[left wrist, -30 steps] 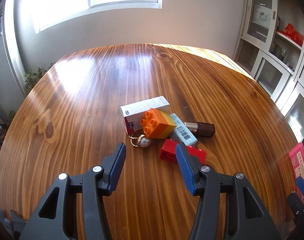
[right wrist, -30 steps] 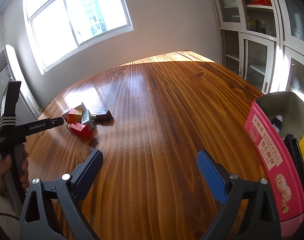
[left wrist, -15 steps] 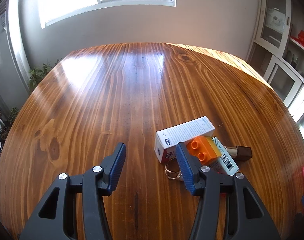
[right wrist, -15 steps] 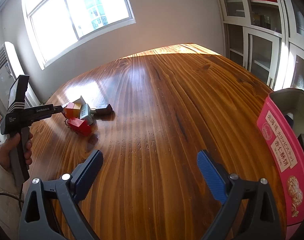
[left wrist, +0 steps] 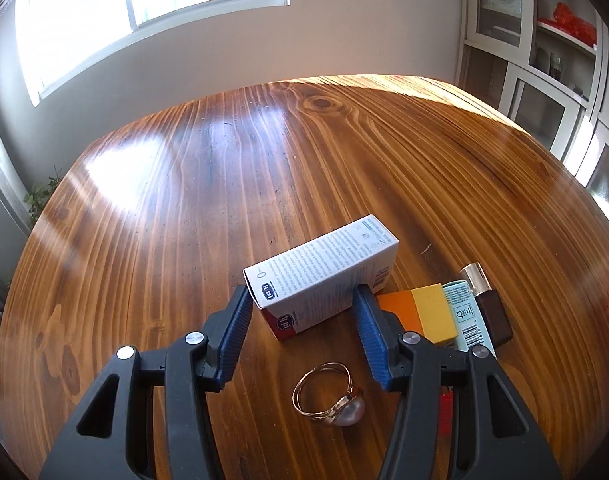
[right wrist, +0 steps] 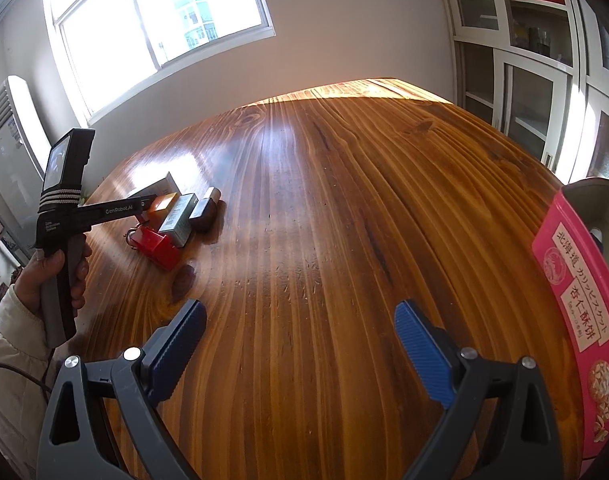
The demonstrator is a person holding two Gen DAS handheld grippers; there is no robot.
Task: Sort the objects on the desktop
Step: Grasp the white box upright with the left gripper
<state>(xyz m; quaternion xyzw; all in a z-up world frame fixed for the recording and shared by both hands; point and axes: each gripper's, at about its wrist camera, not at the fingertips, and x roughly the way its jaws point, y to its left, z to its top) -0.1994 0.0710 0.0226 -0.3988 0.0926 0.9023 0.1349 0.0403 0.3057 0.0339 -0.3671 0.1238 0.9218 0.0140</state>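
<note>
A white carton (left wrist: 324,264) with a red end lies on the wooden table (left wrist: 208,208). My left gripper (left wrist: 302,308) straddles its near end, one blue pad on each side; the jaws stand as wide as before, so it is open around the carton. Beneath the gripper lies a gold pearl ring (left wrist: 328,400). Right of the carton sit an orange-and-yellow brick (left wrist: 420,312), a teal box (left wrist: 466,320) and a brown lipstick (left wrist: 488,312). A red brick (right wrist: 160,246) lies nearest in the right wrist view. My right gripper (right wrist: 300,336) hangs open over bare wood.
A pink biscuit box (right wrist: 576,300) serving as a bin stands at the table's right edge. A hand (right wrist: 60,272) in a white sleeve holds the left gripper's handle. Glass-door cabinets (right wrist: 544,80) line the right wall. The table's far half is bare wood.
My left gripper moved forward and down from short of the pile until its jaws sit around the white carton; the ring now lies under it. Its jaw width looks unchanged. The right gripper barely shifted.
</note>
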